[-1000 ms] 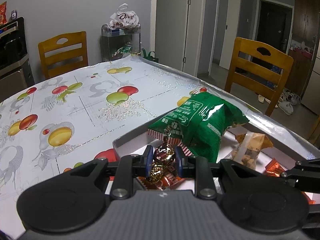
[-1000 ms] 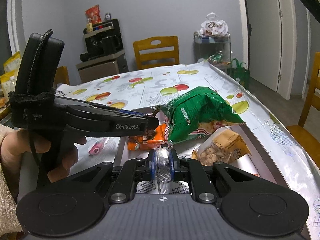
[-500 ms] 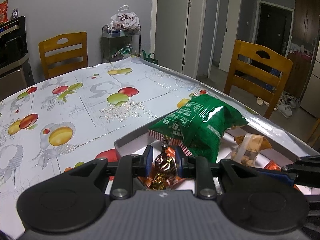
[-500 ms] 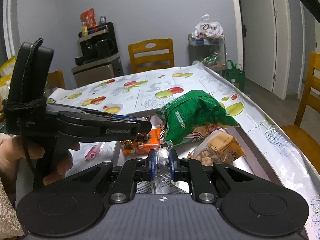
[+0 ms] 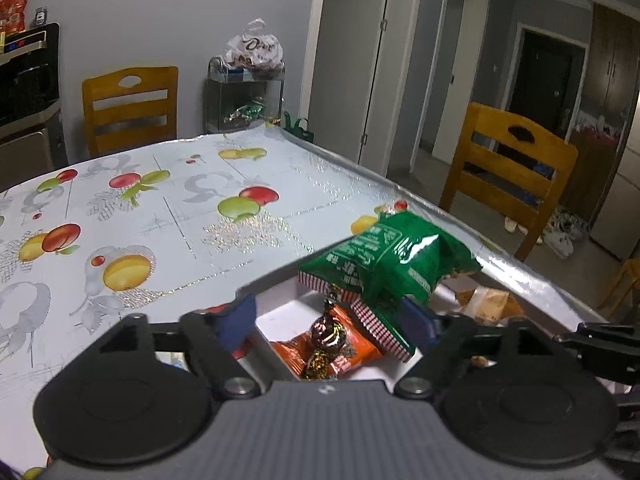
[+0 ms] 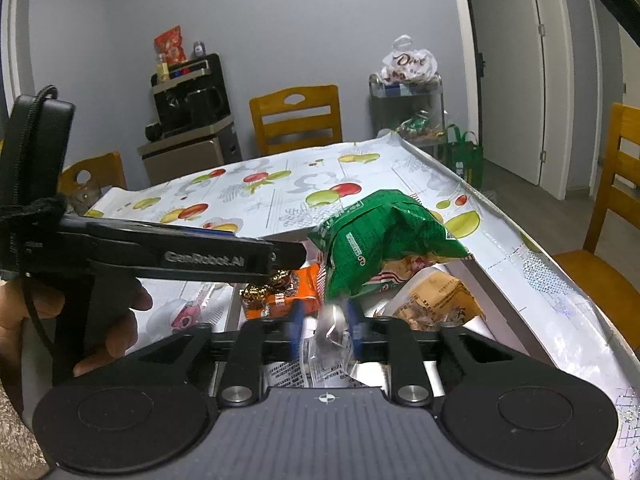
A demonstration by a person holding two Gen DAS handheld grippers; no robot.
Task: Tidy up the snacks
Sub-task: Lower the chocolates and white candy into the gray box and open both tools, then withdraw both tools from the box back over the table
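Note:
A white tray [image 5: 280, 300] on the fruit-print table holds a green snack bag [image 5: 384, 260], an orange packet [image 5: 340, 350], a tan biscuit bag [image 6: 436, 300] and others. My left gripper [image 5: 332, 320] is open above the tray's near corner. A brown-and-gold wrapped candy [image 5: 326, 334] lies loose on the orange packet between the jaws. My right gripper [image 6: 325, 324] has its jaws slightly parted around a clear wrapped candy [image 6: 330, 330], which looks blurred. The left gripper [image 6: 276, 258] also shows from the side in the right wrist view.
Wooden chairs [image 5: 130, 108] [image 5: 512, 168] stand around the table [image 5: 160, 208]. A pink wrapped sweet [image 6: 188, 314] lies on the table left of the tray. A glass shelf with a snack bag [image 5: 252, 50] and a coffee machine [image 6: 192, 96] stand at the far wall.
My left gripper opened and let go of the brown-and-gold candy, which now rests on the orange packet. My right gripper's jaws parted a little around the clear candy.

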